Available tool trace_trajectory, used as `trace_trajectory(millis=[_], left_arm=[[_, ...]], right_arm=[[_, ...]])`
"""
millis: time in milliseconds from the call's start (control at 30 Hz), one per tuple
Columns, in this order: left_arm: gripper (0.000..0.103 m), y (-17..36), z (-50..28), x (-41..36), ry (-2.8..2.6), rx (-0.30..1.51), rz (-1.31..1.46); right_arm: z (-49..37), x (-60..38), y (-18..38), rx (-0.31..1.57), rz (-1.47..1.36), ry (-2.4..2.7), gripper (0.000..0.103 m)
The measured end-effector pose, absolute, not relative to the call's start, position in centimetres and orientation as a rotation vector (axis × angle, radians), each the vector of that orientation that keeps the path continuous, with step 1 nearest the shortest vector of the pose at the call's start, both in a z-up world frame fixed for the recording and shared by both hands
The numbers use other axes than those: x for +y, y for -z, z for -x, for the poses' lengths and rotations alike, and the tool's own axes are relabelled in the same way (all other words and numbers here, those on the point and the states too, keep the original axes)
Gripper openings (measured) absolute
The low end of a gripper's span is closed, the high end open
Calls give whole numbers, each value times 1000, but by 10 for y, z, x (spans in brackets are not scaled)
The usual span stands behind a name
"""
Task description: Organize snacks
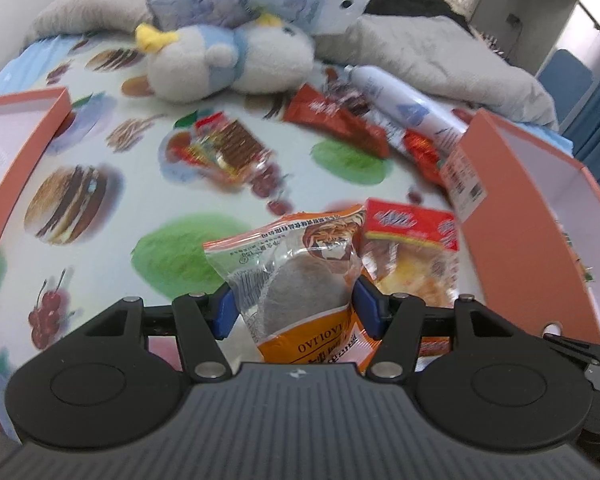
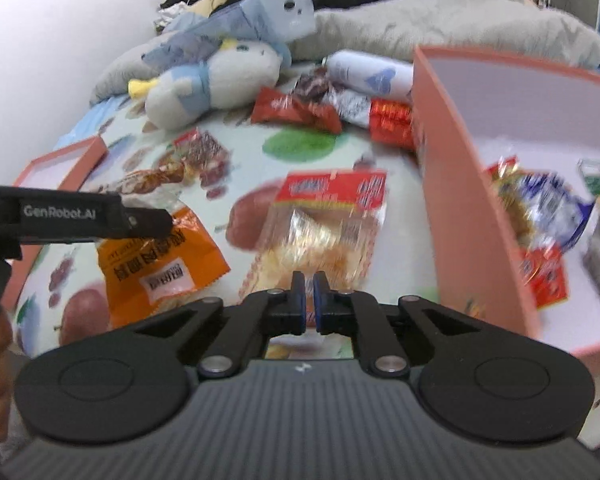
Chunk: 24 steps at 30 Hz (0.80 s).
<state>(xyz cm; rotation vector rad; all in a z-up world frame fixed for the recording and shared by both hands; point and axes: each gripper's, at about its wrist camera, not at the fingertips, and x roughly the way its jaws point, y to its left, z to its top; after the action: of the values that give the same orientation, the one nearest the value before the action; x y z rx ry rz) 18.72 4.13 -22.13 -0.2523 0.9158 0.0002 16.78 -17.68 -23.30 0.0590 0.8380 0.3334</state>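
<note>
My left gripper [image 1: 296, 300] is shut on an orange and clear snack bag [image 1: 300, 264], its blue pads pressing both sides. The same bag [image 2: 160, 268] shows in the right wrist view under the left gripper's black body. A clear pastry packet with a red top [image 2: 324, 224] lies on the printed sheet just right of it. My right gripper [image 2: 309, 280] is shut, its pads almost together on that packet's near edge. An open salmon box [image 2: 460, 184] to the right holds several snack packets [image 2: 548, 216].
A second salmon tray [image 1: 20, 120] sits at the left. Further back lie a chocolate wafer pack [image 1: 228, 148], red wrappers [image 1: 332, 116], a white bottle [image 1: 404, 104] and a plush toy [image 1: 228, 60]. Grey bedding [image 1: 440, 52] borders the rear.
</note>
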Motion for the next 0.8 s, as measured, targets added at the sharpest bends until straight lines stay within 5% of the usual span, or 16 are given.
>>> trace_trajectory(millis=[167, 233, 800], left_arm=[[64, 226, -182, 53, -24, 924, 253], [64, 227, -182, 56, -28, 926, 254], [64, 234, -183, 48, -15, 947, 238]], right_arm=[[-162, -160, 237, 772, 11, -371, 64], [-162, -155, 239, 749, 44, -357, 69], [-192, -154, 273, 808, 58, -263, 74]])
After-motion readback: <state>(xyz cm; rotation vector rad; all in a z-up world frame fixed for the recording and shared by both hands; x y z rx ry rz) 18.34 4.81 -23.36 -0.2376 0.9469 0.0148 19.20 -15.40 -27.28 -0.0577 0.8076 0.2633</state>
